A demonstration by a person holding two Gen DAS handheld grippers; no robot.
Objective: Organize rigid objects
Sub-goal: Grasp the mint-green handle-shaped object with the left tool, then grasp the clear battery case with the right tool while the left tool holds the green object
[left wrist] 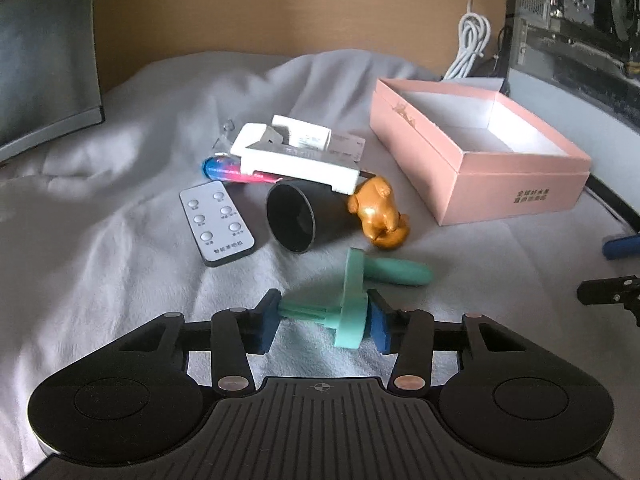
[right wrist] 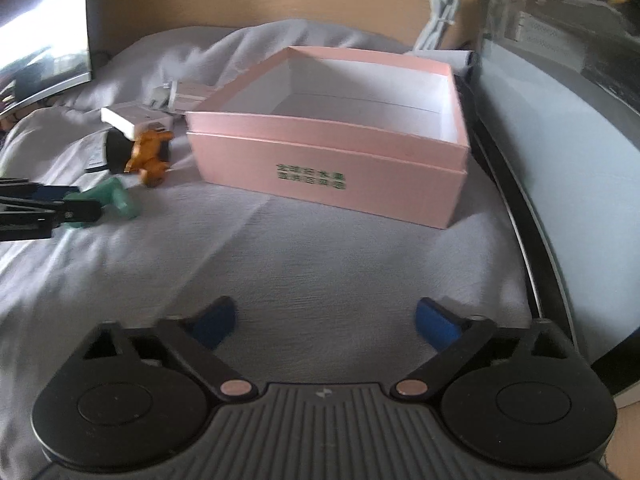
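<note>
My left gripper (left wrist: 322, 320) is shut on a teal plastic piece (left wrist: 352, 300) with a round flange and a handle, low over the grey cloth. Behind it lie a grey remote (left wrist: 216, 222), a black cup on its side (left wrist: 296, 216), a gold figurine (left wrist: 380, 212), a white box (left wrist: 296, 156) and a blue-pink tube (left wrist: 236, 172). An open, empty pink box (left wrist: 476, 148) stands at the right; it fills the middle of the right wrist view (right wrist: 332, 140). My right gripper (right wrist: 324, 320) is open and empty in front of it. The left gripper (right wrist: 48, 208) shows there at the left edge.
A grey cloth (left wrist: 100, 240) covers the surface. A dark monitor (left wrist: 44, 48) stands at the back left. A coiled white cable (left wrist: 470, 44) and a computer case (left wrist: 580, 20) are at the back right. A dark curved edge (right wrist: 516, 208) runs along the right.
</note>
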